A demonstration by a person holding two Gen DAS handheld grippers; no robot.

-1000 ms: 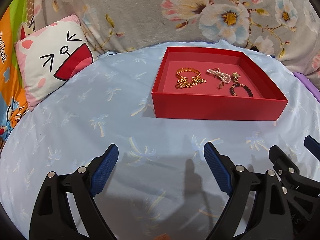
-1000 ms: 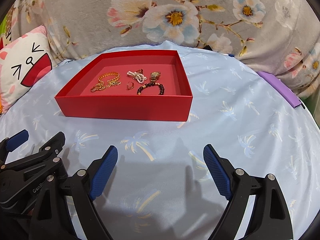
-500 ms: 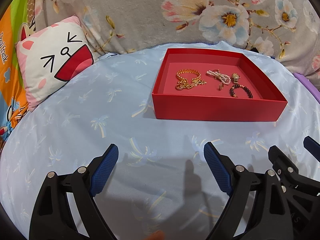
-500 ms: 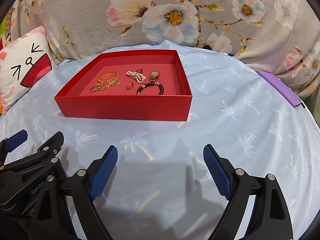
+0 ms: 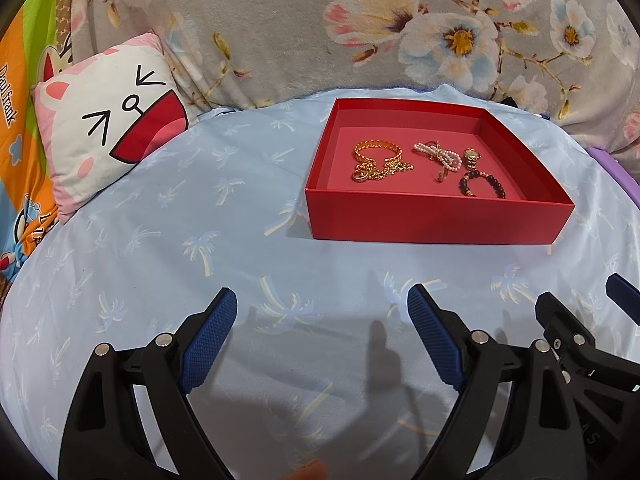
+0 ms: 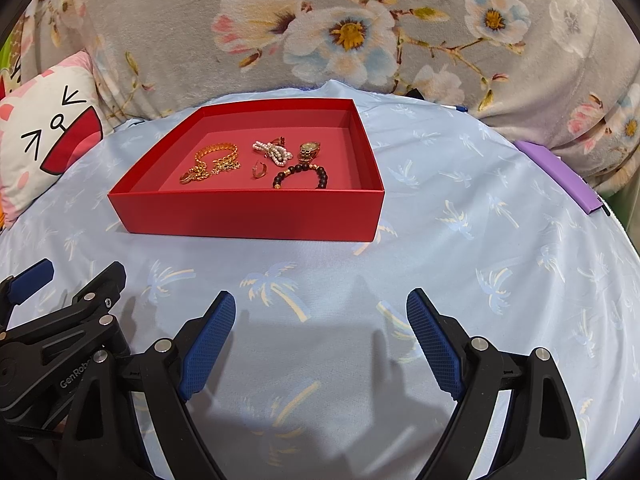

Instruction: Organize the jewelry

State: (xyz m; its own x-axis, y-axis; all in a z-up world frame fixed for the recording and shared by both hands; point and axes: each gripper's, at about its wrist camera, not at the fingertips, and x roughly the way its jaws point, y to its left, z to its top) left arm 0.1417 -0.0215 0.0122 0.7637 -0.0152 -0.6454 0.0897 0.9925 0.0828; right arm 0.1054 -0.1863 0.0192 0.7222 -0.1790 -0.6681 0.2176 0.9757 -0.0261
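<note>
Jewelry, assorted, lodged in one red box (image 5: 436, 218) on a bed spread with a blue palm-print sheet (image 5: 208, 240), toward the bed's far edge below a floral blanket (image 5: 280, 20); cat-face cushion (image 5: 108, 140) at the far left corner.

Item 1: gold chain bracelet (image 5: 376, 160), by the box's left wall, tangled with a ring. Judged light, limp and slippery; best taken across a bunched length of links.

Item 2: pearl strand (image 5: 438, 154), mid-box, knotted. Judged soft and easily snagged; to be pinched at the knot.

Item 3: small gold earring (image 6: 259, 170), just before the pearls. Tiny, stiff; a low pinch is called for.

Item 4: gold watch (image 6: 310, 148), toward the right wall. Judged the heaviest piece, rigid at the case; to be gripped across the band.

Item 5: dark bead bracelet (image 6: 302, 174), nearest the front wall. Judged to roll; to be taken across the bead string.

Left tool (image 5: 320, 338): jaws held wide apart, nothing between, hovering over the sheet short of the box. Right tool (image 6: 320, 338): likewise apart and unloaded.
</note>
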